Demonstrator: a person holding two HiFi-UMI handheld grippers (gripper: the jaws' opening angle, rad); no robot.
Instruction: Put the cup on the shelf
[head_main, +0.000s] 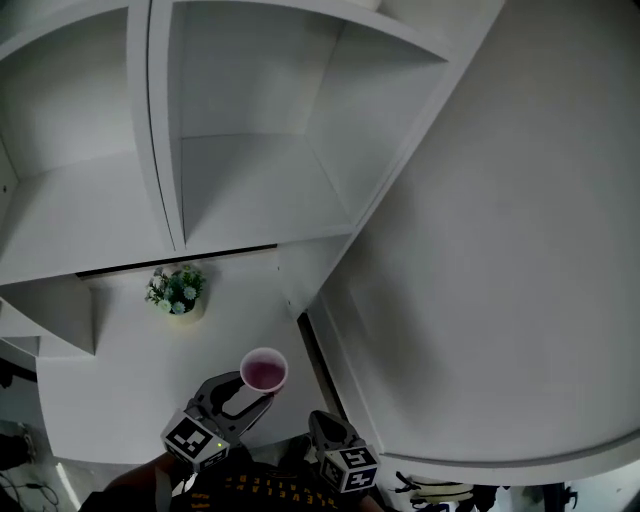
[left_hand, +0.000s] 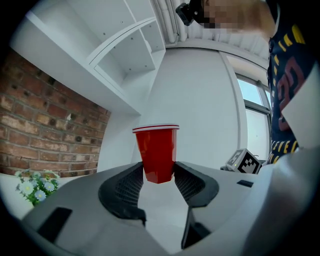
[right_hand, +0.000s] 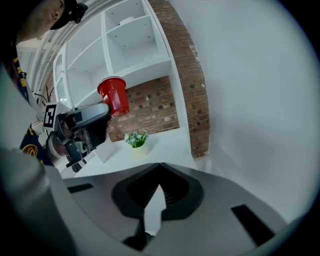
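Note:
A red plastic cup (left_hand: 156, 153) stands upright between the jaws of my left gripper (left_hand: 158, 180), which is shut on its lower part. From above the cup (head_main: 264, 370) shows its round rim and pale inside, held over the white counter (head_main: 120, 390) by the left gripper (head_main: 252, 392). The right gripper view shows the same cup (right_hand: 114, 95) in front of the white shelf unit (right_hand: 131, 45). My right gripper (right_hand: 159, 186) is shut with nothing in it. It sits low at the bottom of the head view, right gripper (head_main: 322, 430) beside the left one.
White shelf compartments (head_main: 255, 190) lie ahead above the counter. A small potted plant (head_main: 176, 290) with white flowers stands on the counter near the shelf. A brick wall (left_hand: 45, 120) backs the counter. A plain white wall (head_main: 520, 250) fills the right side.

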